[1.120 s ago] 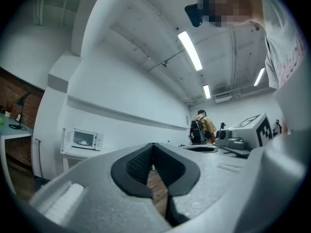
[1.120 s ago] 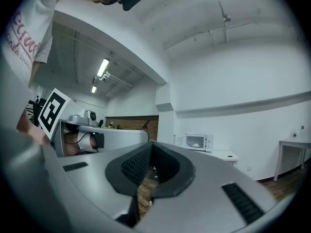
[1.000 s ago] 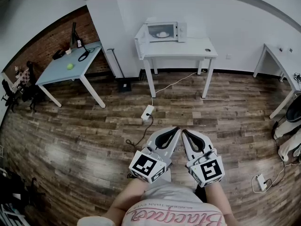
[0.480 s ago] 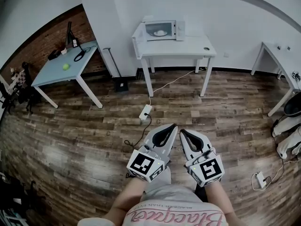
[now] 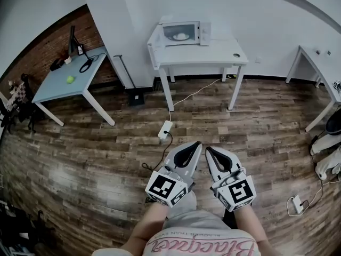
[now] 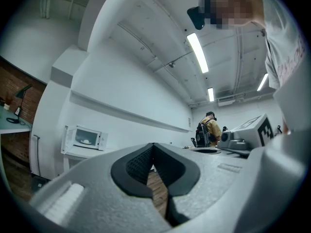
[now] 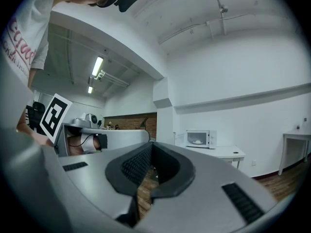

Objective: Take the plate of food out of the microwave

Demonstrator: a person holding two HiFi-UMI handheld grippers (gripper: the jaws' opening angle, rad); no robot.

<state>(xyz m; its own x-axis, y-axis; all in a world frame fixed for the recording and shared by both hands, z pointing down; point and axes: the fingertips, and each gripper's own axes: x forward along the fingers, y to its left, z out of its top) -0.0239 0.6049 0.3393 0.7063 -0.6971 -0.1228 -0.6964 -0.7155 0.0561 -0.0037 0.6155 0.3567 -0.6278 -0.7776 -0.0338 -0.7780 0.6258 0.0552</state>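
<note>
- The left gripper point(image 5: 197, 144) and the right gripper point(image 5: 208, 149) sit side by side in the lower middle of the head view, close to the person's body, tips pointing up the frame toward the far wall.
- In the left gripper view the two dark pads meet at their tips. The jaws are pressed together with nothing between them.
- The right gripper view shows the same: jaws closed tip to tip and empty, with only wood floor point(image 5: 96, 143) visible through the gap behind the pads.
- Each gripper carries its marker cube, the left cube point(image 5: 168, 188) and the right cube point(image 5: 237, 193), at the end nearest the person.
- The microwave point(image 5: 184, 33) stands at the top centre of the head view, on the back left part of a white table point(image 5: 213, 53) against the white wall, well apart from both grippers.
- Its door point(image 5: 154, 40) hangs open to the left.
- The plate of food point(image 5: 183, 37) shows as a pale mound inside the microwave cavity.
- A small dark round item point(image 5: 236, 55) lies on the right part of that table; what it is cannot be made out.
- A white power strip point(image 5: 165, 128) with its cable lies on the floor between the table and the grippers.
- At the upper left, a pale blue table point(image 5: 61, 87) stands before a brick wall point(image 5: 37, 55) and holds a green ball point(image 5: 70, 79) and a dark coiled cable.
- In the left gripper view, a second person with a backpack point(image 6: 208, 130) stands far off at centre right.
</note>
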